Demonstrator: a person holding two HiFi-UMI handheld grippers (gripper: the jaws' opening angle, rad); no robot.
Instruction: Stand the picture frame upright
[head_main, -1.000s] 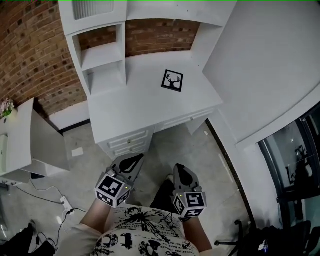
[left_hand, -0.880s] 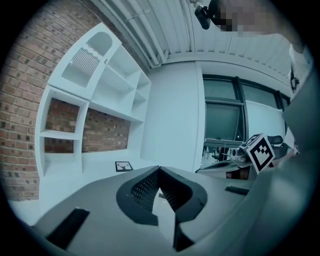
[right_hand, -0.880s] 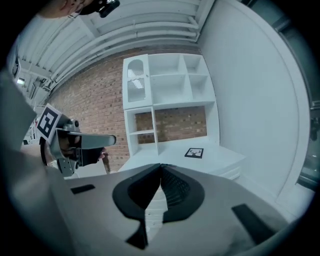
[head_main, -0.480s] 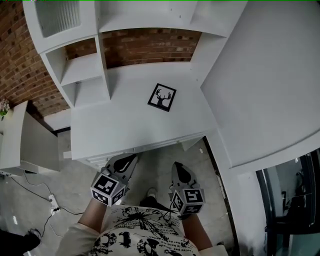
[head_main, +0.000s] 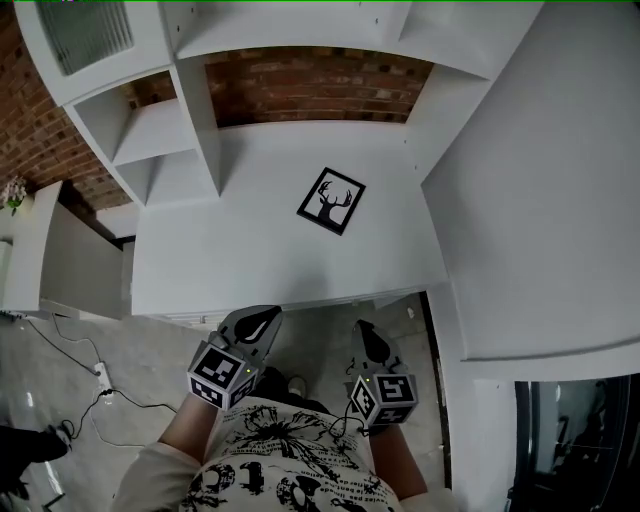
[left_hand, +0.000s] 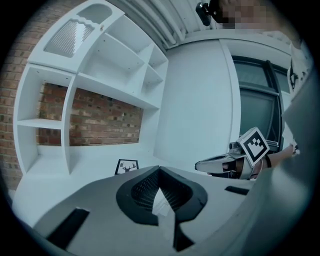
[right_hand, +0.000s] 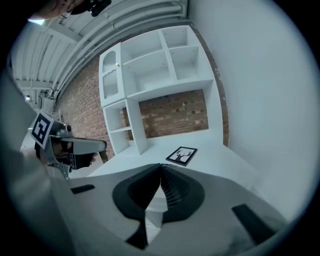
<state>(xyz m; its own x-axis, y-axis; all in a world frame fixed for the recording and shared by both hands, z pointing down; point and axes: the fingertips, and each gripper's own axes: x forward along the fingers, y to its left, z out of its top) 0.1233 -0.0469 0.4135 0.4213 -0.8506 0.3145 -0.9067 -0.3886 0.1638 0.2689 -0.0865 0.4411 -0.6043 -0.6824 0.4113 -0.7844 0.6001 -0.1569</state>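
The picture frame (head_main: 331, 201) lies flat on the desk (head_main: 220, 260), well ahead of the left gripper (head_main: 263, 322) and right gripper (head_main: 368, 336), both closed and empty.

The frame's (head_main: 331, 200) back lies hidden against the desk (head_main: 230, 260). The hutch (head_main: 150, 130) is cut off at the head view's top, the person's shirt (head_main: 280, 460) at its bottom.

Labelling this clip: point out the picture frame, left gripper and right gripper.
picture frame (head_main: 331, 201), head view, on the deer print.
left gripper (head_main: 272, 313), head view, between its fingertips.
right gripper (head_main: 362, 326), head view, between its fingertips.
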